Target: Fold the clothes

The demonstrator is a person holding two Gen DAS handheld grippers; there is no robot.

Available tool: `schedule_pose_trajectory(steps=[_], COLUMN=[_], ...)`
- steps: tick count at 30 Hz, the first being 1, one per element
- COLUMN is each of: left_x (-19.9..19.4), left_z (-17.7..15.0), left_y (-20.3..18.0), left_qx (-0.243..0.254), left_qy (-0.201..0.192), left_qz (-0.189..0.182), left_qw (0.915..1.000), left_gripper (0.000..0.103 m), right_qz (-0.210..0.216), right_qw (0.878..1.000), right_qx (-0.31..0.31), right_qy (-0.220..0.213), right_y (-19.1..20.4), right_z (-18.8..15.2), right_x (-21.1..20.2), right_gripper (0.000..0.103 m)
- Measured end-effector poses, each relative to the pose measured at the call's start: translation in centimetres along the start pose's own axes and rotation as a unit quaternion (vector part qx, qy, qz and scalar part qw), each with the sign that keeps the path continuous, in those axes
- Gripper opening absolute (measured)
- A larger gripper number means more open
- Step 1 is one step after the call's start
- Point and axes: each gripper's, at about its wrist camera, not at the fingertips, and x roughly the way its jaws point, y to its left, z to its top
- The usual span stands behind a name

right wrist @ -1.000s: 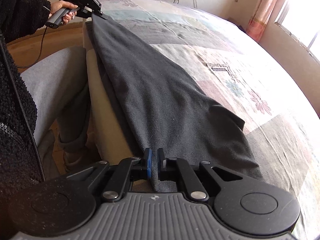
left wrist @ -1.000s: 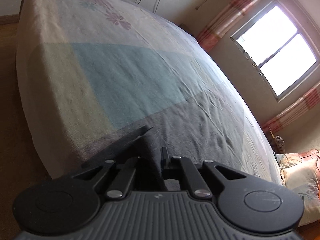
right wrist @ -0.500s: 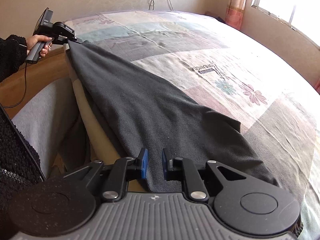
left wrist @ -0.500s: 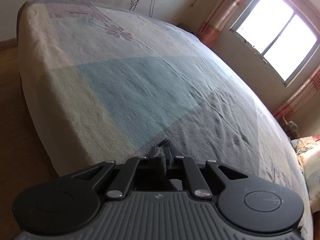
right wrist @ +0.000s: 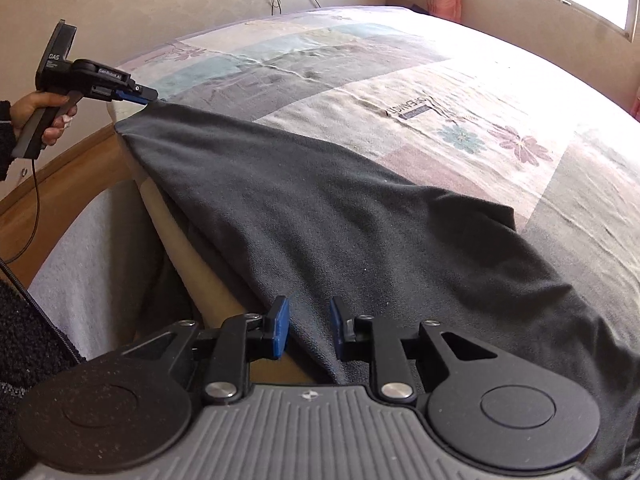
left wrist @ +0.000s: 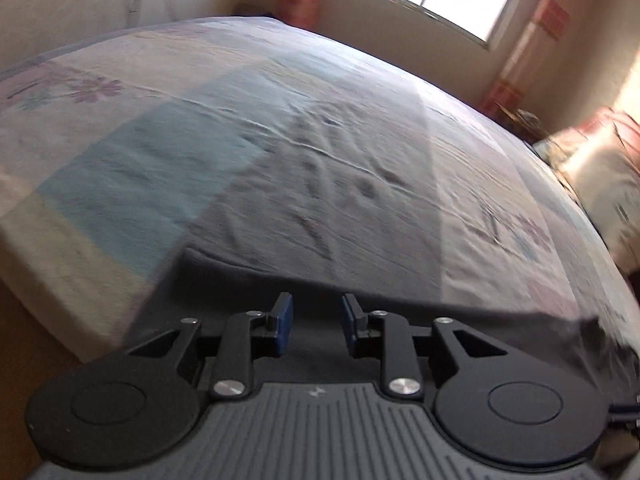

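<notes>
Reading off what's legible first: the left tool (right wrist: 146, 96) has "DAS" on its back block plus a small white label on the body that's too tiny for me to make out, and the bedspread (right wrist: 460, 80) has a printed word near the flower patches that sits upside down from this angle, can't read it properly. The dark grey garment (right wrist: 340, 208) is spread flat on the near side of the bed, one corner up by the left tool's tips and the near edge draping over the bed side. Only the right wrist view shows the person's left hand (right wrist: 38, 110) on the handle, a fuzzy black sleeve and a grey-trousered leg by the bed. The left wrist view is pretty blurred but adds a pillow (left wrist: 600, 184) at the far right and striped curtains by the window. Left tool (left wrist: 316, 326) is opening, pads apart, cloth below them but not pinched. Right tool (right wrist: 306, 328) is opening too, the garment edge running between its blue pads without being squeezed.
</notes>
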Motion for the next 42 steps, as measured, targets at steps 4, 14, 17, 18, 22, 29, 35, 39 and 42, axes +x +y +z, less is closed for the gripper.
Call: schedule_pose_trajectory(steps=[4,14,17,18,22,29,35,39,42], left_x=[2.2,4.5,5.7,6.1,6.6,2.6,4.4,7.1,9.5], left_z=[-0.5,1.0,2.3,2.8,4.2,3.8,3.1,2.0,0.6], left_y=[-2.3,2.7,3.5,3.6,2.2,-5.9,-14.9,-19.1,-19.9], left_qx=[0.034,-0.048,-0.049,-0.049,-0.018,0.072,0.133,0.153,0.150], left_qy=[0.024,0.026,0.003,0.001,0.012,0.012,0.062,0.093,0.130], left_qz=[0.003,0.048,0.051,0.054,0.085,-0.030,-0.157,-0.208,-0.202], left_qw=[0.9991,0.9974,0.9975,0.9973,0.9961,0.9969,0.9765,0.9616,0.9590], left_gripper=[0.027,0.028,0.031,0.031,0.028,0.039,0.040,0.041,0.042], right_qz=[-0.002,-0.019,-0.024,-0.024,-0.030,-0.069,-0.114,-0.137,-0.112], right_qw=[1.000,0.998,0.998,0.998,0.998,0.995,0.987,0.976,0.970], right_qx=[0.013,0.052,0.055,0.054,0.056,0.066,0.101,0.166,0.213], right_qy=[0.001,0.001,0.002,0.001,-0.004,-0.018,-0.055,-0.022,-0.045], right_y=[0.0,-1.1,-1.1,-1.0,-1.0,-2.8,-7.7,-11.3,-12.0], right_z=[0.1,-0.5,-0.2,-0.1,0.2,1.6,4.2,1.8,-1.8], right_x=[0.5,0.5,0.7,0.8,0.6,1.0,2.5,4.3,3.2], right_gripper=[0.025,0.026,0.026,0.026,0.026,0.026,0.026,0.026,0.026])
